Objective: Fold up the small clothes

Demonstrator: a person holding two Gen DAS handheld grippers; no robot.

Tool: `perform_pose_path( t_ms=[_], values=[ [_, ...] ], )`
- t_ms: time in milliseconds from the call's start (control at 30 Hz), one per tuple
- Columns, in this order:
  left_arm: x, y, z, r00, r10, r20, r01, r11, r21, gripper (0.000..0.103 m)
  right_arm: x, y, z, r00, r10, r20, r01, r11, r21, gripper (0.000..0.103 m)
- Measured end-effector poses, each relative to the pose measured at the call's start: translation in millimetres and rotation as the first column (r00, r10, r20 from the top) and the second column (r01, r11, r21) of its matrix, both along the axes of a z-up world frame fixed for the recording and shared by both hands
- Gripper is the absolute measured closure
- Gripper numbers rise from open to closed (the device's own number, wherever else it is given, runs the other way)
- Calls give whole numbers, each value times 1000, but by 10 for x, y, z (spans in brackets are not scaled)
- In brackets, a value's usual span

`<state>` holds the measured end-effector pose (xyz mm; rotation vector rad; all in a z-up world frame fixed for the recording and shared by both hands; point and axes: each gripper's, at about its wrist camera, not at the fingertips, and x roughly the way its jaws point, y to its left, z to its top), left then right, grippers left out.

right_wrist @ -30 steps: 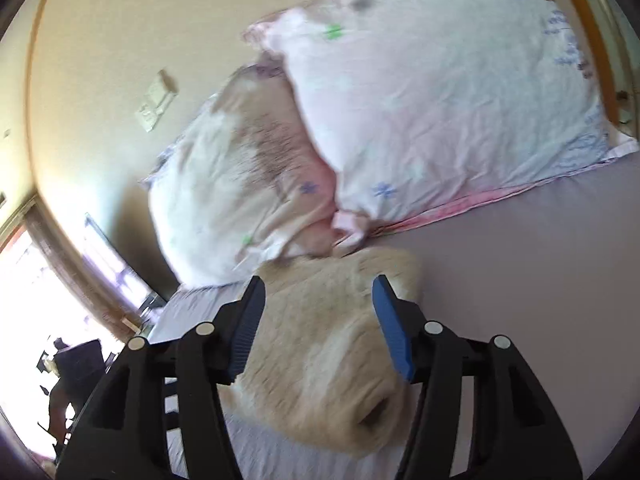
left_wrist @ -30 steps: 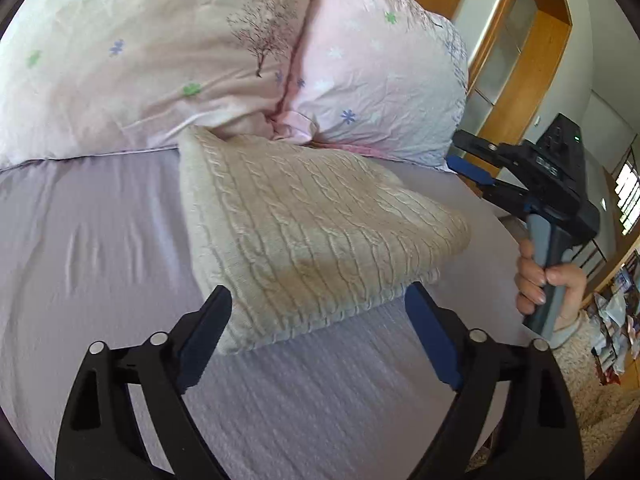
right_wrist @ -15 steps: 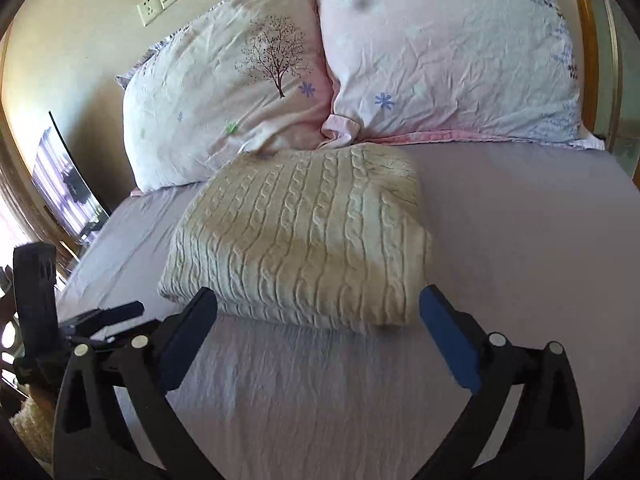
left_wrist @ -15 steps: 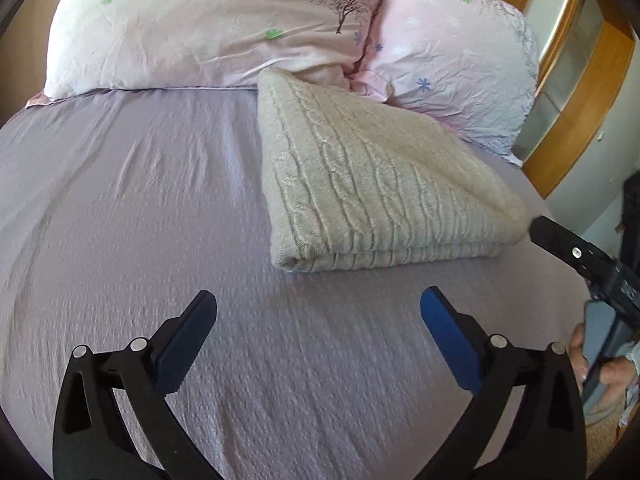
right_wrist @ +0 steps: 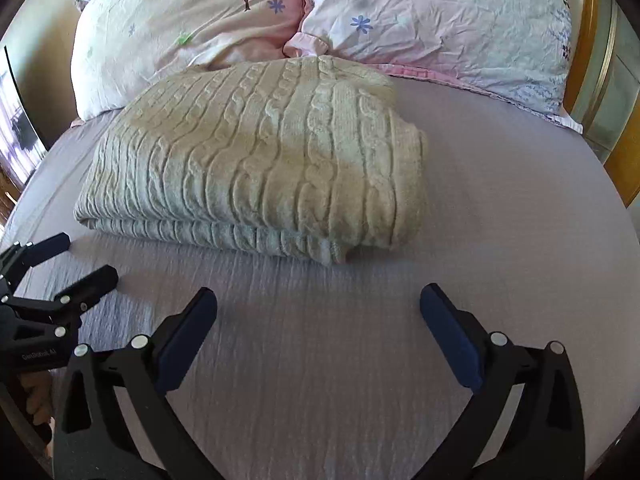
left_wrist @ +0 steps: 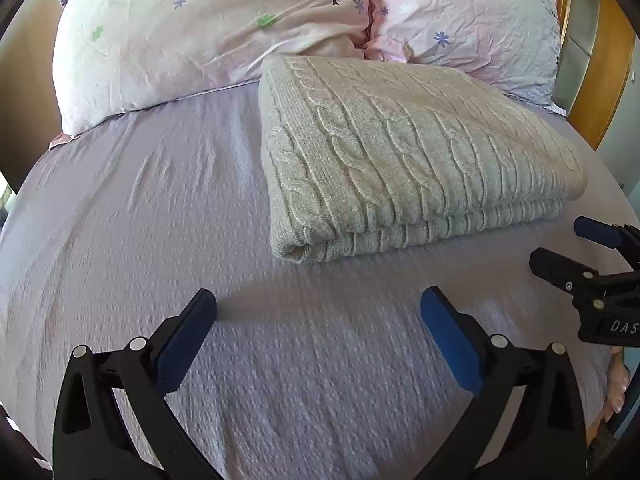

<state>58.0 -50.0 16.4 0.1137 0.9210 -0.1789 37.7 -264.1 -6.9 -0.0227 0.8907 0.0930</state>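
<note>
Hiding sweater (left_wrist: 404, 152) far edge: pillows (left_wrist: 224, 28).

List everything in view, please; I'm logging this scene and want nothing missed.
Folded cream cable-knit sweater: one, cream, on the bed sheet, its far edge against the pillows.
Pale pink floral pillows: two, side by side at the head of the bed; the left has a tree print, the right has blue flowers.
Lilac textured bed sheet: one, covering the bed.
Wooden bed frame: one, orange-brown, at the right edge.
Wall sockets: not visible now.
Left tool: one, black with blue pads, open, short of the sweater.
Right tool: one, black with blue pads, open, short of the sweater.
</note>
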Motion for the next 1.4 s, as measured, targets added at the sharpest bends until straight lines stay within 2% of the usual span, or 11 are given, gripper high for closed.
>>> perform_pose_path(
  t_ms=[33,1400],
  values=[
    [-4,-2,-2,1000,2,2,-2,1000,3,1,-1,36,-6,1000,-2,-2,2,1000,-28,2],
    [-34,-21,-2,1000,14,11,-14,1000,6,1,-13,54,-14,1000,-11,1,11,1000,-22,2]
  ],
)
